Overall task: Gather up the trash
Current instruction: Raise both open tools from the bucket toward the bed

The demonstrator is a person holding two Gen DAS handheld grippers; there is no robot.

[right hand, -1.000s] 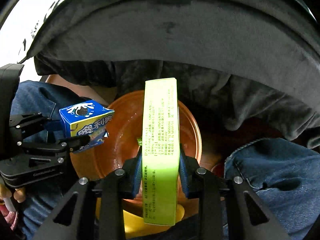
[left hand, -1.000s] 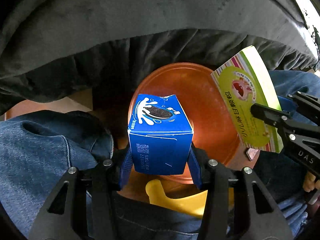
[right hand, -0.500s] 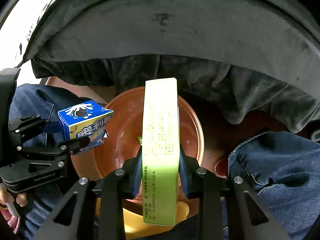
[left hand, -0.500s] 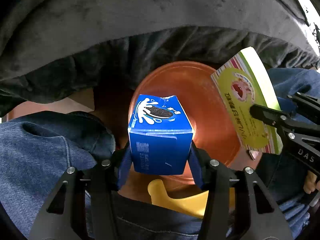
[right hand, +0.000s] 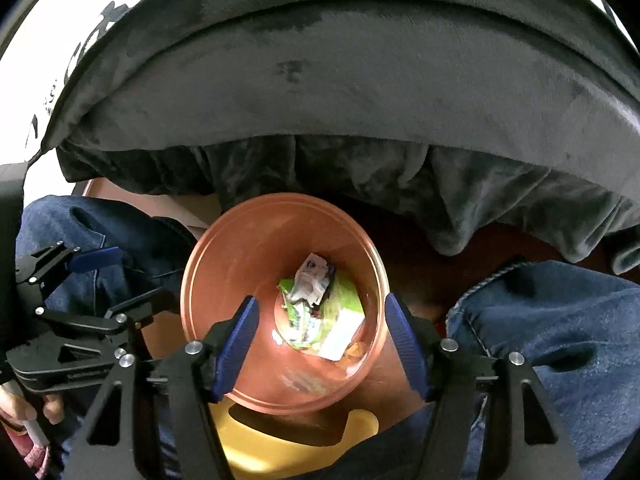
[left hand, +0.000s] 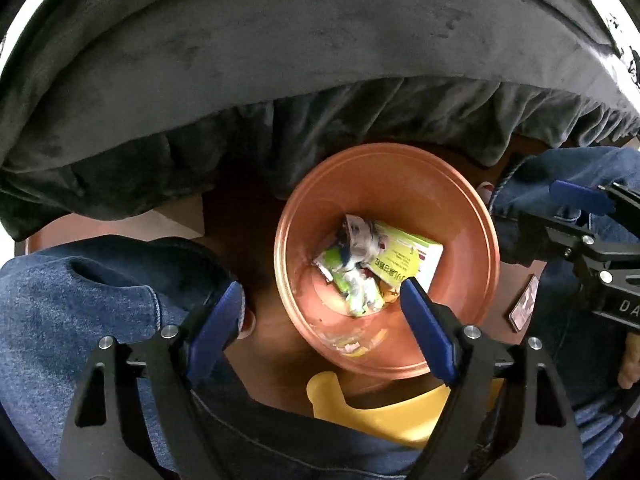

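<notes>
Both claws, left [left hand: 320, 326] and right [right hand: 320, 344], have just been opening and hang wide and empty over the round copper-brown plastic bin [left hand: 476, 216], the green carton [left hand: 404, 260] dropped among its wrappers; next, fetch more litter.

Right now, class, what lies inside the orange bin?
Inside the orange bin lie a green box and crumpled wrappers. Whatever sits beneath that pile is covered.

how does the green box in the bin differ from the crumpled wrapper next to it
The green box keeps its flat-sided shape; the crumpled wrapper is wadded and shapeless. The box is lime green with print; the wrapper is mostly white and grey. The box looks larger. Both lie at the bottom of the orange bin.
</notes>
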